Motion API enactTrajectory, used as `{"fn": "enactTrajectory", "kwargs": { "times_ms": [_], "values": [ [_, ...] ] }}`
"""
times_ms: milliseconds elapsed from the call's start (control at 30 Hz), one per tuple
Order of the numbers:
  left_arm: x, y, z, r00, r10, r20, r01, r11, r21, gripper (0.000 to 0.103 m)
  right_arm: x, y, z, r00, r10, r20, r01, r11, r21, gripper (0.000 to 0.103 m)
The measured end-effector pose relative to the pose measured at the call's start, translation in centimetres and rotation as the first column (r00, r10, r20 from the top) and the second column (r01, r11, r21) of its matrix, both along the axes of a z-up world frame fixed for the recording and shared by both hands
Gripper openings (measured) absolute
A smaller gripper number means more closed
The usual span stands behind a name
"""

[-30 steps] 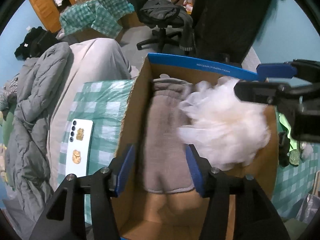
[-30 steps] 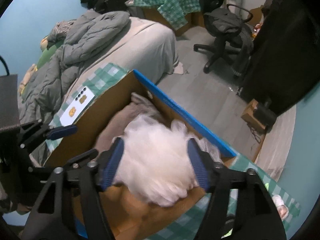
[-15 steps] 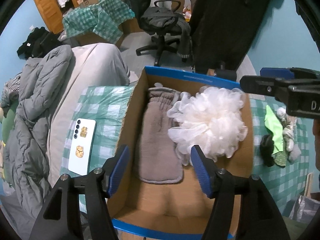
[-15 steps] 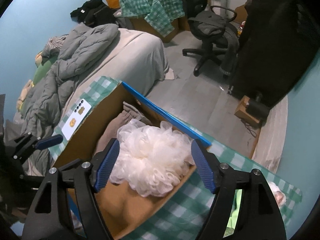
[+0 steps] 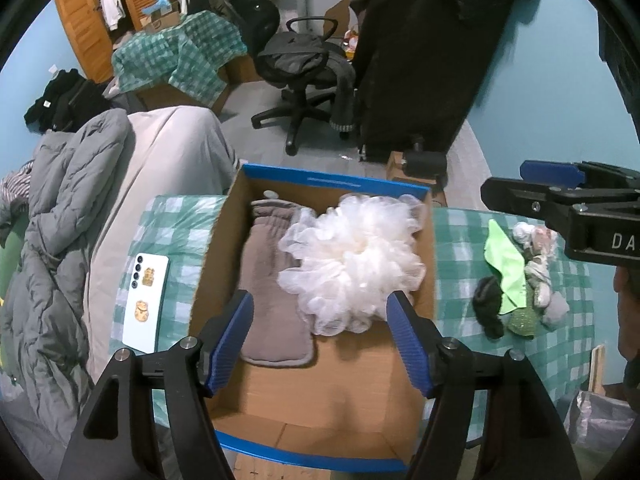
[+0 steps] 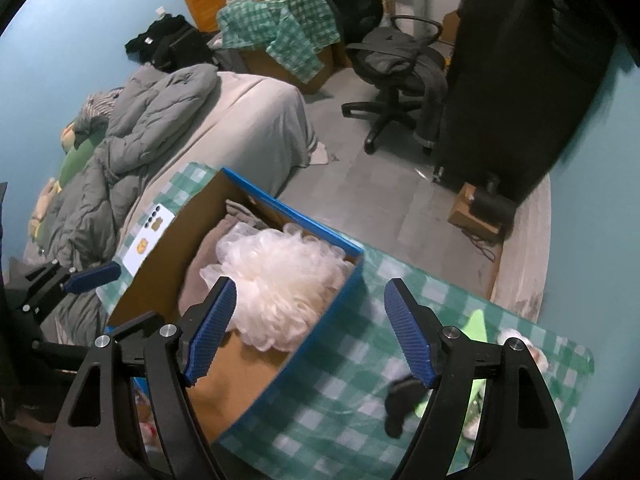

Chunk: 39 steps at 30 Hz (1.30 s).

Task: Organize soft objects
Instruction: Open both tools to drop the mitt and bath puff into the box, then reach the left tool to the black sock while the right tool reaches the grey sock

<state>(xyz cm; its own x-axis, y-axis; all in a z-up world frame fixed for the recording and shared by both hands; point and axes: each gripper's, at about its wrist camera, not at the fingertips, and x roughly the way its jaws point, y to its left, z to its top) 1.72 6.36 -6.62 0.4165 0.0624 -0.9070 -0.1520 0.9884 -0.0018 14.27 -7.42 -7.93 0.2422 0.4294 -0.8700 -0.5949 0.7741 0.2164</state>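
A white mesh bath pouf (image 5: 354, 262) lies inside the blue-rimmed cardboard box (image 5: 336, 182), beside a flat grey-brown cloth (image 5: 266, 280). The pouf (image 6: 280, 276) and box (image 6: 320, 328) also show in the right wrist view. My left gripper (image 5: 320, 338) is open and empty above the box's near end. My right gripper (image 6: 310, 328) is open and empty, above the box's right wall; it shows side-on in the left wrist view (image 5: 560, 196). A pile of small soft items, with a lime cloth (image 5: 506, 264) and a black piece (image 5: 488, 308), lies on the checked tablecloth right of the box.
A white phone (image 5: 146, 304) lies on the checked tablecloth (image 5: 464, 240) left of the box. A bed with a grey duvet (image 5: 60, 240) is at the left. An office chair (image 5: 308, 76) and a dark hanging coat (image 5: 432, 52) stand beyond.
My right gripper let go of the white pouf, which now rests in the box, and drew back up and to the right. My left gripper also pulled back from the box.
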Motion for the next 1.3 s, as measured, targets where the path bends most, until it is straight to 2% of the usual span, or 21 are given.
{"fn": "enactTrajectory", "kwargs": {
  "times_ms": [333, 533, 933, 1300],
  "values": [
    [-0.1, -4.0, 0.5, 0.999, -0.039, -0.003, 0.039, 0.999, -0.033, 0.071, -0.6, -6.0, 0.2, 0.995, -0.093, -0.022, 0.093, 0.996, 0.006, 0.077],
    [0.0, -6.8, 0.2, 0.995, -0.095, -0.021, 0.095, 0.995, -0.040, 0.072, -1.2, -9.9, -0.2, 0.987, -0.158, -0.036, 0.158, 0.987, -0.010, 0.077],
    [1.2, -12.3, -1.3, 0.976, -0.208, -0.063, 0.204, 0.977, -0.061, 0.075, -1.7, -18.3, -1.7, 0.950, -0.305, -0.073, 0.301, 0.952, -0.059, 0.077],
    [2.6, -15.9, -2.8, 0.962, -0.256, -0.096, 0.249, 0.966, -0.072, 0.080, -2.9, -24.8, -3.5, 0.916, -0.390, -0.091, 0.379, 0.918, -0.112, 0.077]
  ]
}}
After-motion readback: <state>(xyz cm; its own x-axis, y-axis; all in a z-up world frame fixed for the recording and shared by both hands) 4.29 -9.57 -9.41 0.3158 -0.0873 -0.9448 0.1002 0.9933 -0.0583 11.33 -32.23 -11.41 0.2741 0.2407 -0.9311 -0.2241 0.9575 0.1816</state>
